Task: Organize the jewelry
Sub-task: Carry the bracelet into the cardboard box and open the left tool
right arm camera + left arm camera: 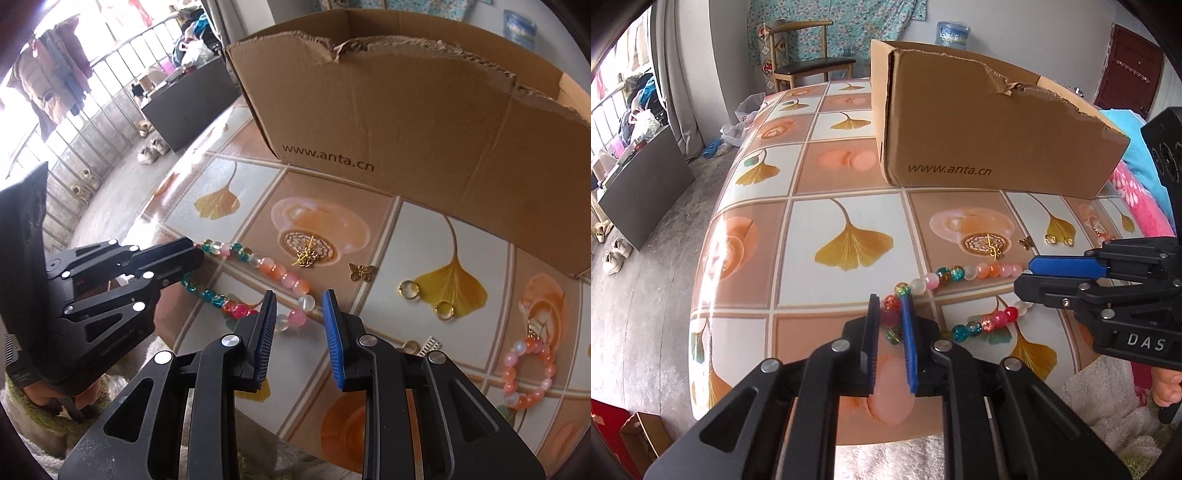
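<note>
Left claw: low at the 6 o'clock edge of its own view, fingers nearly pressed together and pinching the near end of the bead necklace; a pink bead sits between the pads.
Bead necklace: a loop of teal, pink, orange and milky beads lying on the worktop, running from the left claw toward 3 o'clock, where its far end meets the right claw.
Worktop: covered in a glossy cloth of squares printed with ginkgo leaves and peach shapes.
Cardboard box: open-topped with a torn rim, standing at 12 o'clock behind the jewelry, a web address printed on its front wall.
Small pieces: a gold charm on a round printed motif, a brass butterfly just beside it, then two gold rings on a ginkgo leaf, all between the necklace and the box.
Right claw: partly spread, its blue pads on either side of a pink bead and a milky one at the loop's end; whether they press on the beads cannot be told.
Bead bracelet: orange and pink, at 4 o'clock in the right wrist view, well apart from the necklace.
</note>
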The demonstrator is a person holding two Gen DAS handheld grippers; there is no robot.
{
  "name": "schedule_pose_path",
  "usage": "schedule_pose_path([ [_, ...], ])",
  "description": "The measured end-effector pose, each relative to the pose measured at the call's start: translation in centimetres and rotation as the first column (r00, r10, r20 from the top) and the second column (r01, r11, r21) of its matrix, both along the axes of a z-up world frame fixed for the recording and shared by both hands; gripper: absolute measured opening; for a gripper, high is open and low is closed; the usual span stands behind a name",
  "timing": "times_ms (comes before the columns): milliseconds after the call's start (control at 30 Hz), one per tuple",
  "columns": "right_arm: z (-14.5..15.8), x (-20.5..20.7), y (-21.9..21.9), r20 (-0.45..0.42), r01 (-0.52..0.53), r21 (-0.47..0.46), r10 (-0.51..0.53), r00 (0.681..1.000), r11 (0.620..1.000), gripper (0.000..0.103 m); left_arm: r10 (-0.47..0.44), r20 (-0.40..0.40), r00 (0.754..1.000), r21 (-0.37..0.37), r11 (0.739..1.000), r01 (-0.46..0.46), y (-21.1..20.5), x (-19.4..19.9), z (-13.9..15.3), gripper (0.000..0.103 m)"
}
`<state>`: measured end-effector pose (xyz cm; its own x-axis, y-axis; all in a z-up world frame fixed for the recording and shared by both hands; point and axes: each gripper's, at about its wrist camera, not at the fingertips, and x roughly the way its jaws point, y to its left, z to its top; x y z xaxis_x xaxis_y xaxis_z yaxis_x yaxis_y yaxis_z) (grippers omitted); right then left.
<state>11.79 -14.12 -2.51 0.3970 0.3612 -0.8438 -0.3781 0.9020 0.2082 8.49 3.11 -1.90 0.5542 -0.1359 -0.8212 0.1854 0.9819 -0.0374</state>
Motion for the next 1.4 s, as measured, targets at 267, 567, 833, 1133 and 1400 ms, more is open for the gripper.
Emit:
schedule_pose_path([
  [267, 0.1, 0.5, 0.6, 0.029, 0.013, -0.021, -0.012, 0.999, 1.000, 0.007, -0.007, 0.044, 0.999, 0.020, 1.000, 0.006, -0.5, 0.2, -0.2, 0.010],
  [567, 2.0, -0.5, -1.2, 0.083, 0.036, 0.038, -0.039, 0.996, 0.999, 0.007, -0.011, 0.090, 0.996, -0.027, 1.000, 0.013, -0.3, -0.5, 2.0, 0.010],
  [833, 7.3, -1.5, -2.9, 0.221, 0.011, 0.093, -0.032, 0.975, 0.996, 0.007, -0.047, 0.238, 0.970, -0.022, 0.998, 0.053, -1.0, -0.8, 8.8, 0.010],
  [1133, 15.0, 3.8, -5.7, 0.403, -0.024, 0.104, -0.020, 0.915, 0.994, 0.007, -0.142, 0.424, 0.895, 0.008, 0.988, 0.153, -2.8, 4.8, 16.8, 0.010],
  [1400, 9.9, 17.4, -5.4, 0.077, -0.022, 0.115, 0.013, 0.997, 0.993, 0.007, -0.245, 0.233, 0.941, 0.074, 0.969, 0.234, -6.3, 17.5, 14.0, 0.010],
])
